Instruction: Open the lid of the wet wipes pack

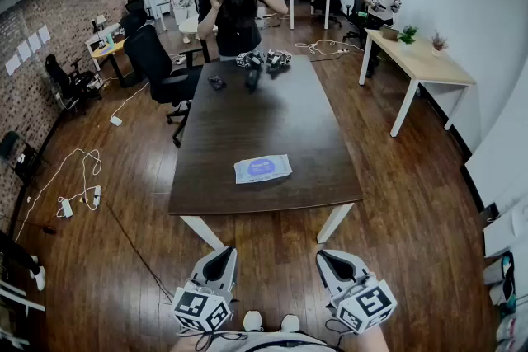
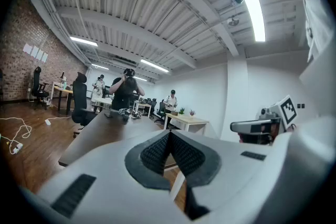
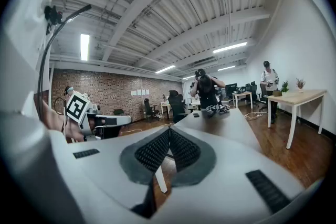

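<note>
Jaws are sitting clenched on nothing, left gripper and right gripper both hovering well short of the dark table. The wet wipes pack is lying near its front edge, lid apparently shut: nothing's begun.

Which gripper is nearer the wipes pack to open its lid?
Probably left: the left gripper lines up slightly closer to the wet wipes pack than the right gripper. Both are shut, empty, short of the table.

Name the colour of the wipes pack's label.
Purple, on a pale bluish pack; head view shows it best.
</note>
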Motion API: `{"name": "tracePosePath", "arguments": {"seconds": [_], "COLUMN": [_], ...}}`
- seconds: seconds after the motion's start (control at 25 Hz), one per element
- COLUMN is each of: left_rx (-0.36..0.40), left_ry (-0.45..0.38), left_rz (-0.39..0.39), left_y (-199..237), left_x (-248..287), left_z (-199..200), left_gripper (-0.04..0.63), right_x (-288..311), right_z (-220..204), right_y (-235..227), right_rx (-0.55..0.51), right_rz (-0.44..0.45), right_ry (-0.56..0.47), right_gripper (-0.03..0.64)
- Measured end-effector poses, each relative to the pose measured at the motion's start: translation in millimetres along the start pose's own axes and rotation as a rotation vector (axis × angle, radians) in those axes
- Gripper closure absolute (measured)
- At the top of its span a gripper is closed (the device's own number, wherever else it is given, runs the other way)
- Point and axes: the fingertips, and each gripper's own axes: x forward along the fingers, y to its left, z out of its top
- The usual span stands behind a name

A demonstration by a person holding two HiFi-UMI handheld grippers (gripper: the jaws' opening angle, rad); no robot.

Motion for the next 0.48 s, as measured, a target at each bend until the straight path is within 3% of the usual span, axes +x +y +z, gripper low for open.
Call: {"name": "tracePosePath", "arguments": {"seconds": [0.48], "left_rx": [-0.009], "left_ry": [0.007], "left_rz": [0.030], "left_y": [-16], "left_x": [13], "left_z": [-8], "left_gripper": [0.594], "right_x": [-10], "right_z": [-6], "right_y": [-20], "right_rx": [0.008], "right_rz": [0.030], "right_ry": [0.007], "right_gripper": [0.611]}}
